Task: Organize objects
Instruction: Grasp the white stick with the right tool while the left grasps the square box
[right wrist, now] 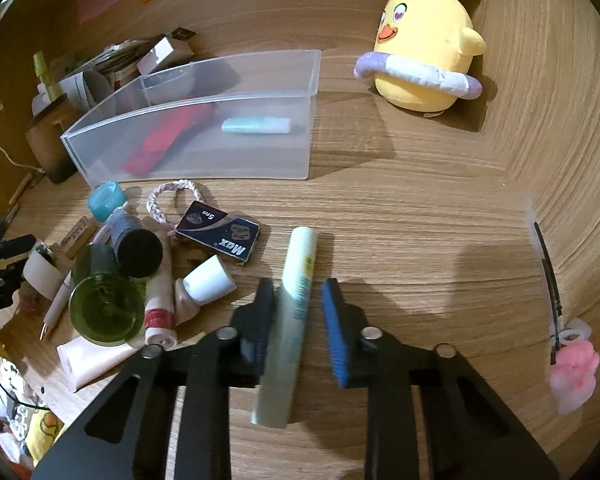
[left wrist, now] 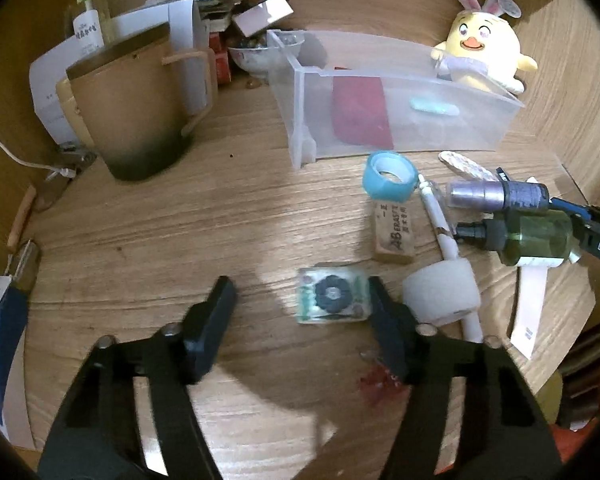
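Note:
In the left wrist view, a small clear case with a black wheel inside (left wrist: 332, 295) lies on the wooden desk between the fingers of my left gripper (left wrist: 298, 296). The right-hand finger (left wrist: 380, 308) touches the case's side; the other finger stands well off it. In the right wrist view, a pale green tube (right wrist: 296, 304) lies lengthwise between the fingers of my right gripper (right wrist: 298, 292). The black finger (right wrist: 262, 308) is against the tube, and a narrow gap shows at the blue pad (right wrist: 336, 328). A clear plastic bin (left wrist: 476, 128) (right wrist: 236, 152) holds a red item and a mint tube.
Clutter lies near the bin: blue tape roll (left wrist: 388, 176), eraser (left wrist: 394, 236), white foam roll (left wrist: 440, 296), green bottle (left wrist: 540, 240) (right wrist: 104, 308), dark "Max" box (right wrist: 218, 234). A brown mug (left wrist: 132, 112) stands at left, a yellow plush chick (right wrist: 424, 60) at back right.

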`<action>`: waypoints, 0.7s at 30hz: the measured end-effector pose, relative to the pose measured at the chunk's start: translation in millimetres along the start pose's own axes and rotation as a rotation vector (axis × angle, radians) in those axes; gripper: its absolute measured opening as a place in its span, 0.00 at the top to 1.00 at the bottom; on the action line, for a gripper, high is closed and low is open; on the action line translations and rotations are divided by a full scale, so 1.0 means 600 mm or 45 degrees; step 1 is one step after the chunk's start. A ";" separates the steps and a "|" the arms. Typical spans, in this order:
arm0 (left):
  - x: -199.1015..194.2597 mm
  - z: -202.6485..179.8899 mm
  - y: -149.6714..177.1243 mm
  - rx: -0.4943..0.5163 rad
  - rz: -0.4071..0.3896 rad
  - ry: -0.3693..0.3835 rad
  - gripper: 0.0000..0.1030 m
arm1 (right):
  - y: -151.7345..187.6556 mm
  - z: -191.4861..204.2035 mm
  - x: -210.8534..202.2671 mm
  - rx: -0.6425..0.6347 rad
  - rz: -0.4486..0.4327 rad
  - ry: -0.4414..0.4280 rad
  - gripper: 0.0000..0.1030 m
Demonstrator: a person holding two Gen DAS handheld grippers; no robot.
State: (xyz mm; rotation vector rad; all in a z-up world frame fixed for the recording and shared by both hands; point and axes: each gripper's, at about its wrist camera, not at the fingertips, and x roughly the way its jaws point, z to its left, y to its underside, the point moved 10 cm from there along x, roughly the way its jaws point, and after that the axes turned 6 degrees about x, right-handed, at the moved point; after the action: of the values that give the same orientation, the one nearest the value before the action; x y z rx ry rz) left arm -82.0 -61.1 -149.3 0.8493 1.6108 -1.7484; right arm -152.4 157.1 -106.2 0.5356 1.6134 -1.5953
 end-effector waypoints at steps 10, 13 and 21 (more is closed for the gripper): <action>-0.004 0.011 -0.009 -0.044 -0.026 0.007 0.68 | -0.014 -0.019 -0.009 0.056 -0.037 -0.001 0.86; -0.011 0.018 -0.024 -0.074 -0.054 0.012 0.68 | -0.028 -0.020 -0.019 0.060 -0.066 -0.008 0.86; -0.049 0.023 -0.086 -0.099 -0.190 0.021 0.68 | -0.079 -0.015 -0.049 0.065 -0.170 -0.036 0.86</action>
State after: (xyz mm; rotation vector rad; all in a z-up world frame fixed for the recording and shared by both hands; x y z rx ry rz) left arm -105.3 -70.6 -93.9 0.7250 1.7812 -1.7708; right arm -173.2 166.7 -54.8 0.4377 1.6198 -1.7387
